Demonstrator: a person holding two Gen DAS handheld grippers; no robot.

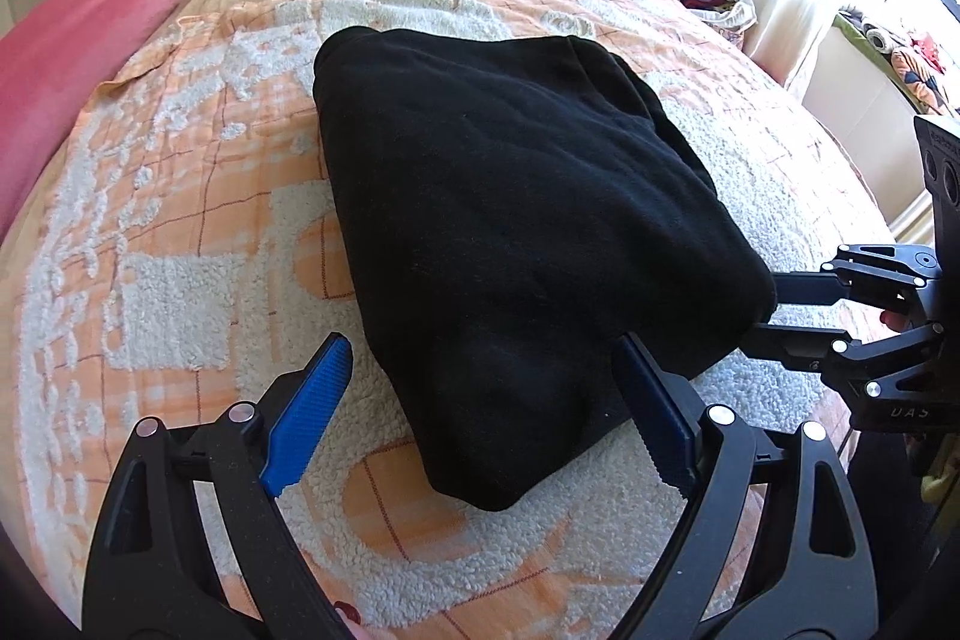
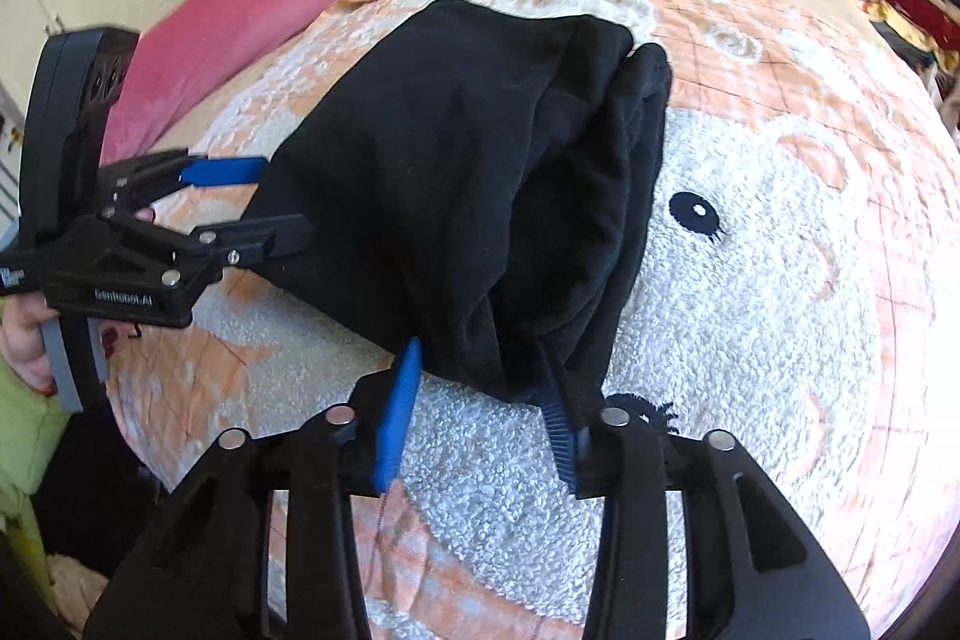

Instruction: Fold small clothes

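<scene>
Bed (image 1: 180, 196) carries the black garment (image 1: 480, 220), folded, soft and limp; grip doubled edges. Left tool (image 1: 480, 358) gapes wide astride its near corner. Right tool (image 2: 480, 376) stands part-open, hem between, unpinched.

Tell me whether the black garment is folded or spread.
Folded: the black garment lies doubled in layers, a compact bundle on the blanket.

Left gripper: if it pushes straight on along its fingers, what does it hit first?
The black garment. The left gripper is open, its near corner lying between the fingers, so it would likely run into that fabric, with the bedspread beneath. Depth is unclear.
</scene>
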